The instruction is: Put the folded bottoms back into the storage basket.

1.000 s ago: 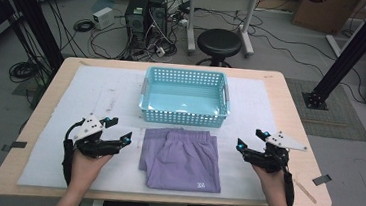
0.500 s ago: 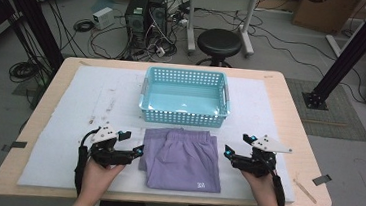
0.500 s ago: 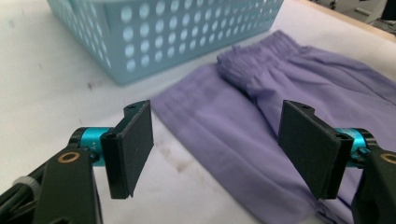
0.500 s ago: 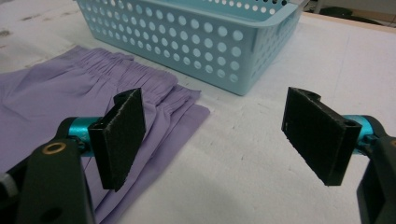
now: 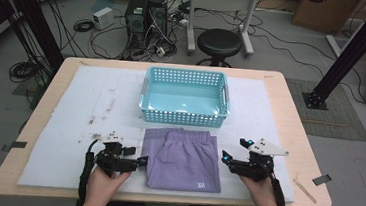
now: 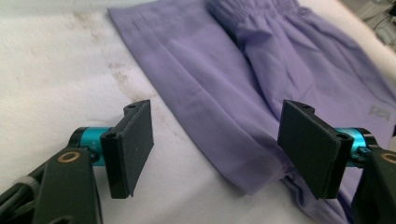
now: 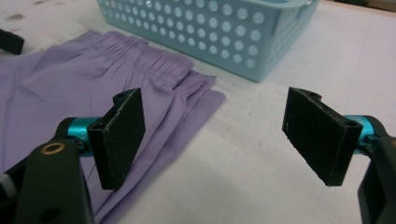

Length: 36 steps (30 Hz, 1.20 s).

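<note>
Folded purple shorts (image 5: 182,158) lie flat on the white mat near the table's front, waistband toward the basket. My left gripper (image 5: 142,161) is open at the shorts' left edge; in the left gripper view its jaws straddle that edge of the shorts (image 6: 233,88), just above the mat. My right gripper (image 5: 224,158) is open at the shorts' right edge. In the right gripper view the shorts (image 7: 70,88) lie under the left jaw and the basket (image 7: 219,28) stands beyond.
A light blue perforated basket (image 5: 148,87) stands empty behind the shorts at the mat's middle. The white mat (image 5: 69,123) covers most of the wooden table (image 5: 295,118). A stool (image 5: 219,42), cables and computers are on the floor beyond.
Both grippers have moved inward from the table's sides toward the shorts, now reaching its left and right edges. Both stay open. The shorts have not moved.
</note>
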Motion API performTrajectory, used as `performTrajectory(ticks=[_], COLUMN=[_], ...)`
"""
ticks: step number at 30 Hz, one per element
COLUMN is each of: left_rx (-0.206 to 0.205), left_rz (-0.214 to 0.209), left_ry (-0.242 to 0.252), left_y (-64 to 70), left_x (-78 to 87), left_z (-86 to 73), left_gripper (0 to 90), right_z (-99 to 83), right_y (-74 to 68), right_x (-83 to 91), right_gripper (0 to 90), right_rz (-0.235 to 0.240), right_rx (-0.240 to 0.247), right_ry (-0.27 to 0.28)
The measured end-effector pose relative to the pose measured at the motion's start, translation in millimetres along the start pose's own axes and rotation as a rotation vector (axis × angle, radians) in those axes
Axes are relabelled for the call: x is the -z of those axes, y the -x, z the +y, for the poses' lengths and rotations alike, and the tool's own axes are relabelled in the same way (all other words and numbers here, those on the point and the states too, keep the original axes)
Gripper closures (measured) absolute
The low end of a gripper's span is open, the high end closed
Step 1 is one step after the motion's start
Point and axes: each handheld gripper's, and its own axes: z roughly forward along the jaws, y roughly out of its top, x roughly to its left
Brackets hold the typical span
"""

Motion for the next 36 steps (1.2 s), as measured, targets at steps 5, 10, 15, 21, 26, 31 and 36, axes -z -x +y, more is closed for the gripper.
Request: performTrajectory(ticks=[5, 10, 15, 21, 26, 31, 36], left_rx=[0.049, 0.055, 0.047, 0.042, 0.035, 0.017, 0.015], left_rz=[-0.039, -0.056, -0.063, -0.073, -0.083, -0.086, -0.076], left_ry=[0.001, -0.001, -0.009, -0.013, -0.016, -0.022, -0.019], left_y=[-0.3, 4.9, 11.5, 15.1, 17.3, 21.9, 23.7], left_x=[-2.2, -7.0, -13.2, -18.4, -23.0, -28.6, -30.3], left_z=[-0.1, 0.3, 1.5, 3.1, 5.1, 6.9, 7.2], left_gripper=[24.5, 23.1, 23.0, 23.1, 25.8, 28.8, 30.7], right_z=[0.0, -0.8, -2.7, -7.1, -10.0, -9.5, -9.3], right_y=[-5.4, -7.8, -7.8, -10.9, -16.0, -19.8, -25.7], right_x=[-1.6, -3.7, -10.7, -24.5, -34.5, -34.4, -35.5], right_gripper=[21.9, 21.7, 21.8, 21.8, 26.6, 34.7, 38.8], right_rz=[0.018, 0.047, 0.089, 0.113, 0.14, 0.141, 0.15], right_rx=[0.015, -0.021, -0.09, -0.165, -0.213, -0.217, -0.213], right_ry=[-0.016, -0.039, -0.089, -0.187, -0.263, -0.262, -0.265])
